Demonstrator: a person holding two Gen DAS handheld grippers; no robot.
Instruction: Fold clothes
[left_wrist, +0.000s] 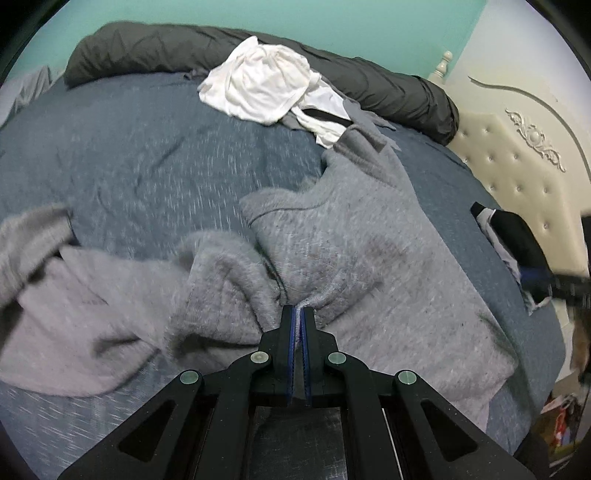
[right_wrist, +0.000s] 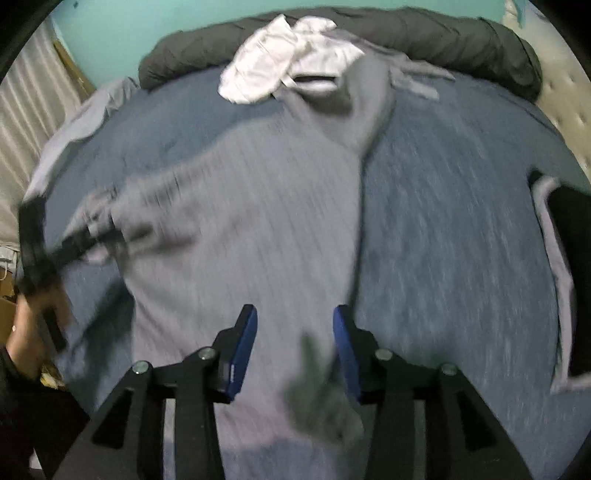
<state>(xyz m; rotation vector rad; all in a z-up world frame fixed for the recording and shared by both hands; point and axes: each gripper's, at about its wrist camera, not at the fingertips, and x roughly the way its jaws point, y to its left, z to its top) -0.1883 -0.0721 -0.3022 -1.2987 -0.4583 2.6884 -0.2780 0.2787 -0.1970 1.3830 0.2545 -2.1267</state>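
Observation:
A grey sweater lies spread and rumpled on the blue bedspread. My left gripper is shut on a bunched edge of the sweater, with cloth gathered up around its tips. In the right wrist view the same sweater runs away from me up the bed. My right gripper hangs open above it, its blue pads apart and touching no cloth. A grey fold sits low between the jaws. At the left, the black body of the left tool shows blurred above a hand.
A white garment is heaped at the far side against a rolled dark grey duvet. A black garment with pale lining lies at the bed's right edge. A cream tufted headboard stands to the right, a teal wall behind.

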